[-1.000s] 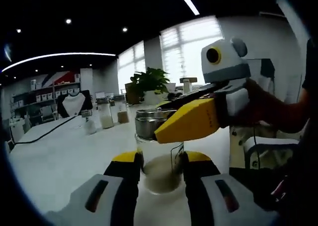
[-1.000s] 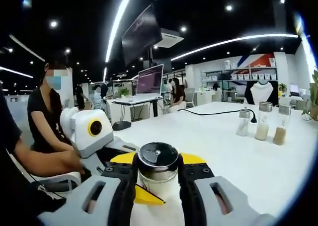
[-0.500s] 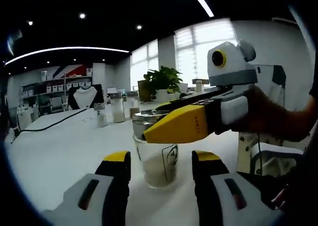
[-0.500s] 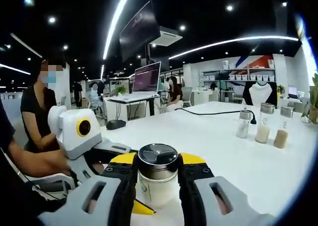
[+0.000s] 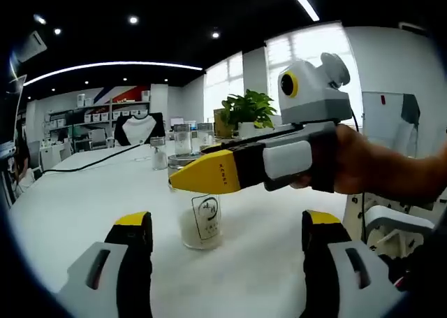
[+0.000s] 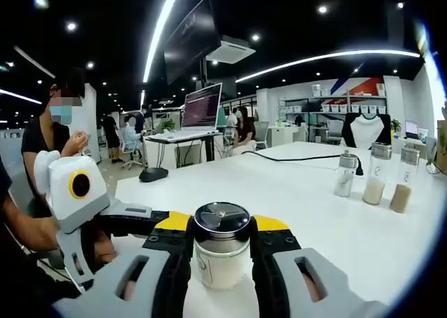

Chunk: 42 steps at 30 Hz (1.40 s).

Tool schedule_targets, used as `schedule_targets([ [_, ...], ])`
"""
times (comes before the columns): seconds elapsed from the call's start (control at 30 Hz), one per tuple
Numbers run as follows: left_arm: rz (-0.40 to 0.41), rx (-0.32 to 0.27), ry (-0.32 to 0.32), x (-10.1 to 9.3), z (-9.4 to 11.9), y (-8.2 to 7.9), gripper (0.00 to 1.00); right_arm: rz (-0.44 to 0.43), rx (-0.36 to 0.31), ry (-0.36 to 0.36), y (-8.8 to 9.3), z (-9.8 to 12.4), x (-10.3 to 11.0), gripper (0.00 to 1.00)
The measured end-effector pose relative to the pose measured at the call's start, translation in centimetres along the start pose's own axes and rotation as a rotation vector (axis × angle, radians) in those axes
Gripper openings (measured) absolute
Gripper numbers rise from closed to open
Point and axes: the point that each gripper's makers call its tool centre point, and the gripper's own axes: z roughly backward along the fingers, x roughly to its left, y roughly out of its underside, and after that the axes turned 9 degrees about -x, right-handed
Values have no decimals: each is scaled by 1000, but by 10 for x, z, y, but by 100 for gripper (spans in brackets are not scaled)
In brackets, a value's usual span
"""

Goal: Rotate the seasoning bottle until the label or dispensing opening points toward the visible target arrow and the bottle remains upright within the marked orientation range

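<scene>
I have one seasoning bottle (image 6: 222,251) standing upright on the white table (image 6: 314,213). My right gripper (image 6: 222,262) presses its two jaws on the bottle just under the metal cap. My left gripper (image 5: 227,244) has its jaws wide apart and holds nothing; the bottle stands between them, not touching. The left gripper view shows the bottle's label, the right gripper view the cap top. Three other bottles (image 6: 377,180) stand far behind.

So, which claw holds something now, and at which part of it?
The right claw holds the seasoning bottle at its neck, just under the metal lid. The left claw is open, holding nothing.
</scene>
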Motion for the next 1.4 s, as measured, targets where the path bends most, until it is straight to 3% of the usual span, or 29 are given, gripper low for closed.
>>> schedule_targets([
  [0.23,-5,-5,0,-1,1,-1,100,58,3,26,0,-10,-15,29],
  [0.37,-50,13,0,2,1,2,100,58,0,33,1,-17,-29,29],
  [0.67,-56,35,-2,0,0,8,100,50,-30,30,0,-32,-50,29],
  [0.87,-57,21,12,-4,-2,2,100,52,-39,28,0,-46,-62,30],
  [1.1,-53,9,-10,2,-3,-1,100,55,-5,39,4,-65,-77,30],
  [1.4,-62,5,-52,7,-2,-2,100,67,-10,29,2,-83,-90,30],
])
